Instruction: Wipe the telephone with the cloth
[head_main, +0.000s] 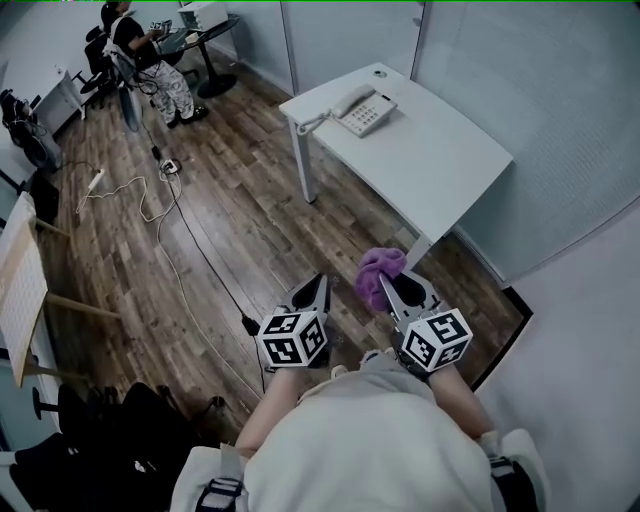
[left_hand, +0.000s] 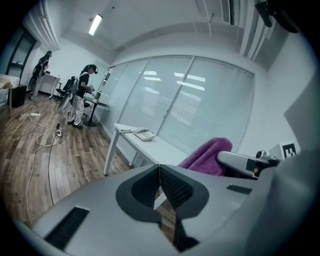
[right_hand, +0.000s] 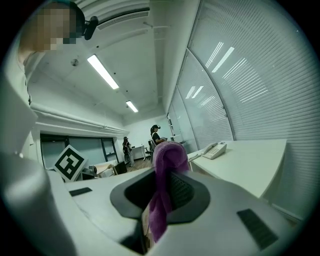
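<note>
The right tool (head_main: 392, 288) pinches the purple cloth (head_main: 374, 270); the left tool (head_main: 316, 292) is pressed together, empty. The telephone (head_main: 364, 110) sits far off on the desk (head_main: 440, 150) — well ahead, nearer the right tool.

Head view looks down; gripper views (forward-facing) share the desk (left_hand: 156, 149).

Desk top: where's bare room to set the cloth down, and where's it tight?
The desk is bare from the telephone down to its near end, and across to the side along the partition. It is crowded only at the far end, with the telephone and its cord at the left corner.
</note>
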